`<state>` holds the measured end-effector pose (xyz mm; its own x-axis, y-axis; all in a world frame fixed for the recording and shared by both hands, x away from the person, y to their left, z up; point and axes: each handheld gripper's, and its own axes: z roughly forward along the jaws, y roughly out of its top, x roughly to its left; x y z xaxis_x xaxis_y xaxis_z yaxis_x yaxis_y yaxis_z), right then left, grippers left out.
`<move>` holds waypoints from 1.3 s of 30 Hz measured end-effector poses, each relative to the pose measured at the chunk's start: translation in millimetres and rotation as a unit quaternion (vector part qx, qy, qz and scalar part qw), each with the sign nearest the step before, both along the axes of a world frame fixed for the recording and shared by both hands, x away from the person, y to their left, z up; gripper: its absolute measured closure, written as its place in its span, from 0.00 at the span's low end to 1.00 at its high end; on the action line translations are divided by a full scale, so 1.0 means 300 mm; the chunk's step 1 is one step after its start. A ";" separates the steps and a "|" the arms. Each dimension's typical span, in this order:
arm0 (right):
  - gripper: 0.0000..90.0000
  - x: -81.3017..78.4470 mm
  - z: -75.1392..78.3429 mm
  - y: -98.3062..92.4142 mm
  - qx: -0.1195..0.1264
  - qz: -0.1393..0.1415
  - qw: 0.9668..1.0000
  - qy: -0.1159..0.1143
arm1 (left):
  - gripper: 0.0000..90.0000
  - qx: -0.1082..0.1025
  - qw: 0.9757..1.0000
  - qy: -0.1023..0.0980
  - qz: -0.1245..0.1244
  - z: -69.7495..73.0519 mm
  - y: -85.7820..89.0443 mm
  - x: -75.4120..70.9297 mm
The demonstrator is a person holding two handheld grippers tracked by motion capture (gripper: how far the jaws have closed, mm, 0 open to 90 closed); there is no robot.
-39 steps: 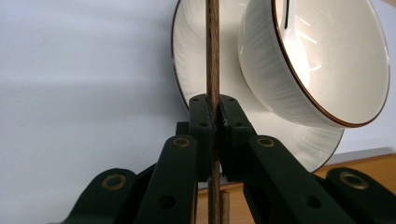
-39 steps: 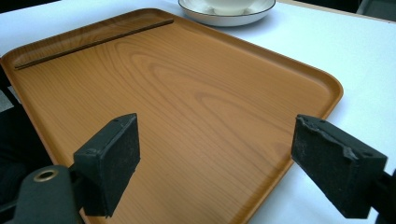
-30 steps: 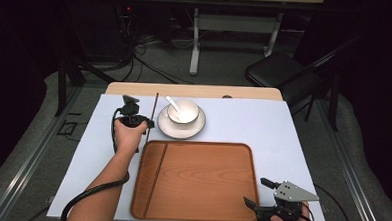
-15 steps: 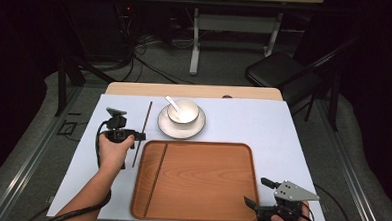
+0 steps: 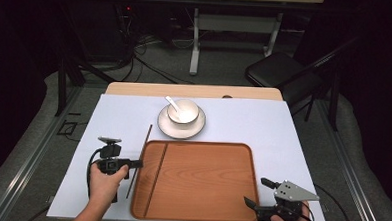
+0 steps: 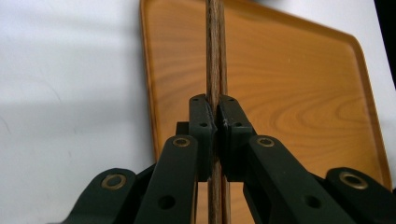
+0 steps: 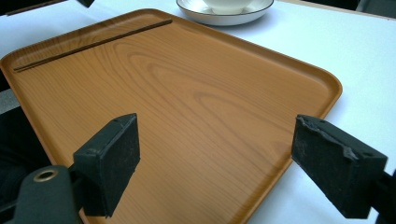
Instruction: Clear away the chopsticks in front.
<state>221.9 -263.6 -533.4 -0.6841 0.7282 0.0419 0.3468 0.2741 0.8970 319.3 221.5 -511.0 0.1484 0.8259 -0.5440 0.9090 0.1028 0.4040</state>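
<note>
A: Beside the left rim of the wooden tray [image 5: 201,181], 1 dark chopstick [image 5: 140,158] is being gripped by the left claw [image 5: 135,163]. Why is it being held there?

B: It is being judged that the stick is being carried toward the tray, where a 2nd chopstick [image 5: 157,179] is already lying along the left side. A pair is probably being laid together, which would explain why the stick is being kept parallel to its mate.

A: How is the grip being made?

B: In the left gripper view, the left claw's jaws are being pressed tight on the chopstick [image 6: 215,60] near its middle, so that wood is running out past the jaws on both sides. A mid-length hold is probably being used so that neither end is dipping.

A: Which way is the long axis being pointed?

B: In the high view it is being held almost straight away from the person, with the far end leaning slightly to the right, toward the plate [image 5: 181,126] carrying the bowl [image 5: 183,112] and the spoon [image 5: 172,104]. The near end is being kept close to the front edge of the bench [image 5: 293,135].

A: And the right claw [image 5: 258,192]?

B: It is being rested at the tray's near right corner with its jaws spread wide; nothing is being grasped between them.
</note>
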 end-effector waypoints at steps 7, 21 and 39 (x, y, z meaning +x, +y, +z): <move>0.17 -0.001 0.001 0.001 0.001 -0.001 1.000 0.001 | 0.95 -0.005 1.000 0.010 -0.004 -0.042 -0.013 -0.056; 0.17 0.000 0.001 0.002 0.000 0.000 1.000 0.000 | 0.95 0.001 0.999 0.030 -0.010 -0.114 -0.036 -0.080; 0.17 -0.001 0.001 0.002 0.000 0.001 1.000 0.001 | 0.91 0.012 0.999 0.030 -0.008 -0.116 -0.059 -0.059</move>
